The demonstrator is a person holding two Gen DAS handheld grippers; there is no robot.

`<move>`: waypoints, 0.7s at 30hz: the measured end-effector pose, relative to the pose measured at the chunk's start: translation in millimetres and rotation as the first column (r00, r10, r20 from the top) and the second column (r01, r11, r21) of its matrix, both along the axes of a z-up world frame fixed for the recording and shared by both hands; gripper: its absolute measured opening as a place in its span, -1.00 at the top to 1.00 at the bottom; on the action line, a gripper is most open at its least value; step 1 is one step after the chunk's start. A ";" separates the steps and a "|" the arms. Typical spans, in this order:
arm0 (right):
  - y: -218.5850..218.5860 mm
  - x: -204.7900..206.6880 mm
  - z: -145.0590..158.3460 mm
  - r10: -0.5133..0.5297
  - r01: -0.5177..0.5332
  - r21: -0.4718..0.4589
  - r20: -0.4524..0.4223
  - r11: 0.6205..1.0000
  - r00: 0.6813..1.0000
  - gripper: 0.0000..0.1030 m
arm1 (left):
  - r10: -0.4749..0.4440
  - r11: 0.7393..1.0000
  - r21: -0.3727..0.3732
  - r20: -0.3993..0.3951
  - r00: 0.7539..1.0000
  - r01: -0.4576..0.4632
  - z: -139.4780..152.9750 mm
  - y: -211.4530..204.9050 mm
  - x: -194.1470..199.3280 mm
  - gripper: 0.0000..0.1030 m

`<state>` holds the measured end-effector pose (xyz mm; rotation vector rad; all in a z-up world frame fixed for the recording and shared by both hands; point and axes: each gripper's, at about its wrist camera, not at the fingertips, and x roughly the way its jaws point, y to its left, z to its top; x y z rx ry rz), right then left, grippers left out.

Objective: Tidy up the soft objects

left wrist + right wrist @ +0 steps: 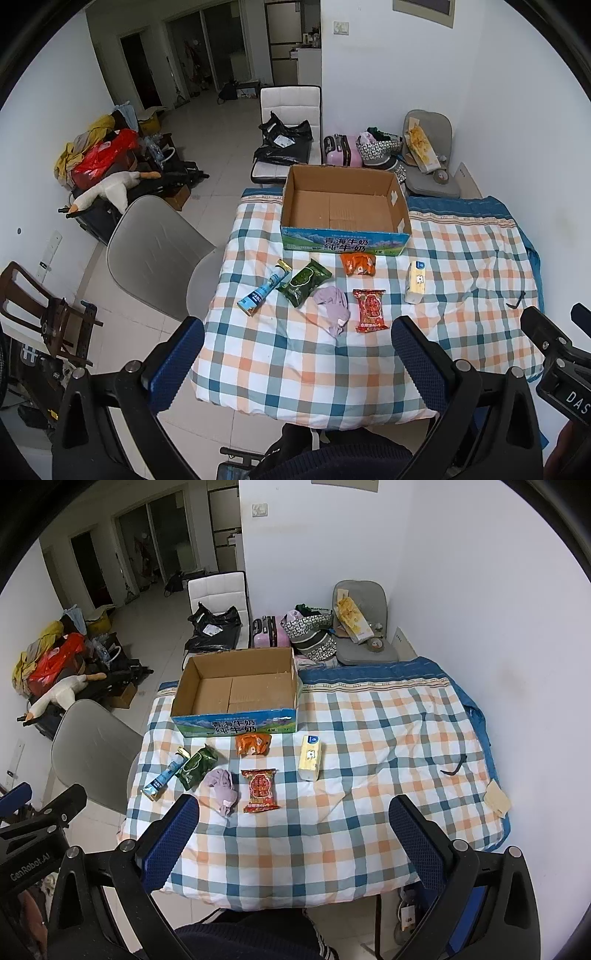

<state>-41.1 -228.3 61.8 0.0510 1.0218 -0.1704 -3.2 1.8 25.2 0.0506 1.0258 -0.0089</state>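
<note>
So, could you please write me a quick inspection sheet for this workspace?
Surface: checked quilt covers the table.
Job's things: open cardboard box, inside bare; tube, green packet, orange packet, red packet, purple cloth, tissue pack lie before it.
Clutter: black strap.
Grippers: left gripper and right gripper open, holding nothing.
Cables: nothing seen.
Surroundings: grey chair, suitcase.

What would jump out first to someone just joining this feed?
The open cardboard box with nothing inside, at the far edge of the checkered cloth. Just in front of it lies a loose row of small items: a blue tube, green packet, lilac cloth, red packet, orange packet and tissue pack. Both grippers, left gripper and right gripper, hang open and hold nothing.
</note>
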 end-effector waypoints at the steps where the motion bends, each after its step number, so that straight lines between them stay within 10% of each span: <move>1: 0.1 0.4 0.8 0.001 -0.001 -0.001 0.003 1.000 1.000 -1.00 | 0.001 1.000 -0.001 0.001 1.000 -0.001 1.0 0.7 0.1 -1.00; 21: 2.3 1.7 2.5 0.000 0.000 -0.004 0.011 1.000 1.000 -1.00 | 0.003 1.000 0.000 0.000 1.000 -0.003 2.0 3.8 0.7 -1.00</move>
